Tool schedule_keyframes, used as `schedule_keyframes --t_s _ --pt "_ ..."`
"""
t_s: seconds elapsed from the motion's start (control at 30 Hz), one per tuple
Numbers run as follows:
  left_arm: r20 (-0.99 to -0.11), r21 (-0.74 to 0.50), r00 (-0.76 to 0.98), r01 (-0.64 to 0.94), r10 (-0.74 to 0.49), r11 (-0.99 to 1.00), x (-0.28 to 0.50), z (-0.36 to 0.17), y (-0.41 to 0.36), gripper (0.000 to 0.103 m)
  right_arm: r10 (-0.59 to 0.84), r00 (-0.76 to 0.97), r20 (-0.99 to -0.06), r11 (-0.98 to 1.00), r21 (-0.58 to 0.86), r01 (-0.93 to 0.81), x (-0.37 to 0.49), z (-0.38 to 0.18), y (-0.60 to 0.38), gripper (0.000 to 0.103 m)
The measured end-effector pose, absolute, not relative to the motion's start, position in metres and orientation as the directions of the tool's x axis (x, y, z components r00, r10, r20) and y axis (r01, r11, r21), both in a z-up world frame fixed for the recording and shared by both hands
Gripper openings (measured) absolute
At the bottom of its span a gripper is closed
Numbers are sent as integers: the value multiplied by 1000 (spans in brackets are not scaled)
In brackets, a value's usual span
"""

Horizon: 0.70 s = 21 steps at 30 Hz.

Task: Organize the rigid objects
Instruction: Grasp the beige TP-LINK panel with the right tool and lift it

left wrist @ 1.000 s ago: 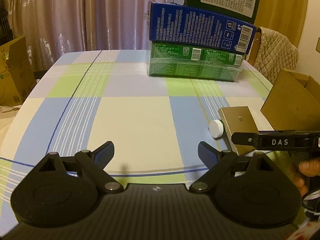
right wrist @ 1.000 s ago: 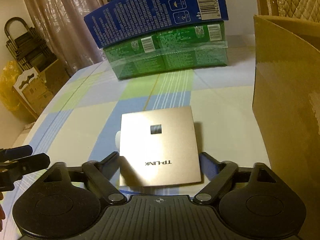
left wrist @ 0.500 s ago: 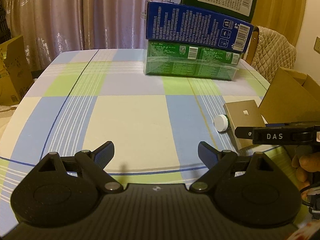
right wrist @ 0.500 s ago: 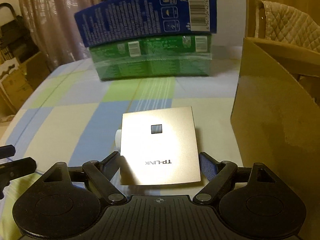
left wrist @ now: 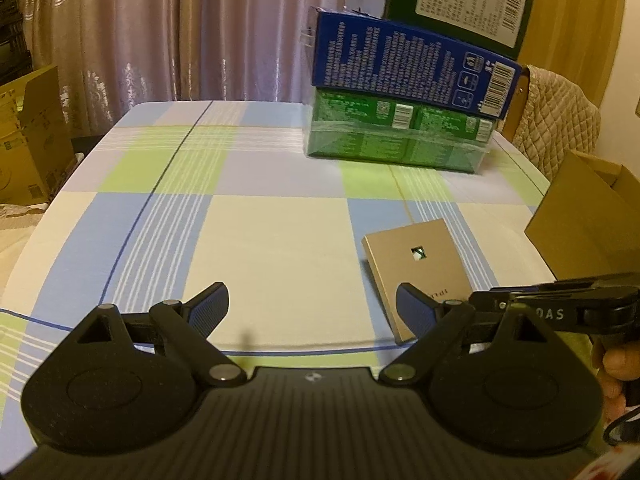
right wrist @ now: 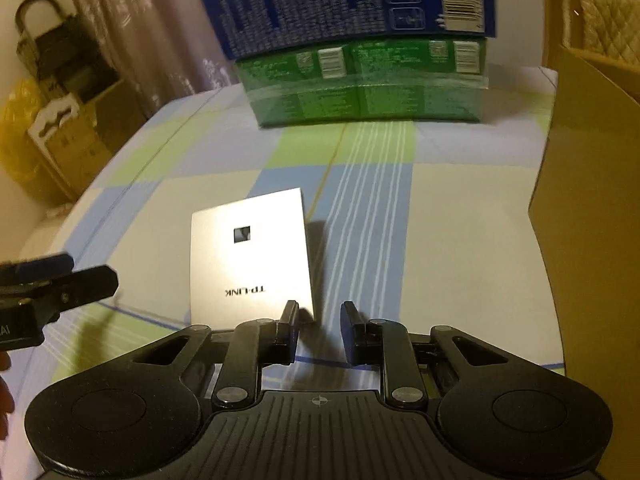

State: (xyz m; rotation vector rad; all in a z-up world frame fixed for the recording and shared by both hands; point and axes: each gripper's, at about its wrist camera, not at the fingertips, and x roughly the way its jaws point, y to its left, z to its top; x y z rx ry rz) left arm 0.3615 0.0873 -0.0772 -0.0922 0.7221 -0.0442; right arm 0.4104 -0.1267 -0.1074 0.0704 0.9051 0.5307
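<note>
Currently the right claw is closed: its two fingers stand upright and parallel with only a narrow slot left between them. Nothing is seen clamped in that slot. Dark shadow fills its base, so whether anything touches the pads cannot be told. A hand grips its handle at the right edge of the left view.

The plate, a flat square metallic panel marked TP-LINK with a small square hole, lies on the surface just ahead and left of this claw. Its near right corner comes up against the left finger. Actual contact not resolvable.

The left claw is open wide, nothing between its fingers, held over bare checked cloth. The plate sits just beyond its right finger, partly hidden by it.

Further out:
- Cardboard box, open top, stands at the right edge of the surface, near the plate but apart from it.
- Green pack at the far side of the surface, wrapped in clear film.
- Blue box stacked on the green pack, overhanging it.
- Dark box on top of the blue one, tilted.

Beyond the surface: curtain, quilted chair back, cartons on the floor at left.
</note>
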Motion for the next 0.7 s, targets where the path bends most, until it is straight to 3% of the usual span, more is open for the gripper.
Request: schedule_keyframes --t_s 0.03,0.1,0.13,0.47,0.7 --pt "-656 -99 752 4 -68 995 362 -77 89 88 473 507 -721 868 283 -407 410 -106 -127 34" --pt "-655 -102 753 -8 -61 995 362 -76 94 88 476 534 -699 870 284 -403 407 -104 -126 83" --pt "-655 -104 753 -15 -57 994 362 -76 97 88 482 549 -683 868 287 -406 405 -102 -125 88" --pt "-649 -86 760 -56 -13 995 363 -73 114 88 430 595 -679 855 93 -511 395 -102 -63 89" --pt "-650 -114 760 -77 -16 990 365 -72 125 88 405 589 -700 851 53 -522 403 -120 -47 88"
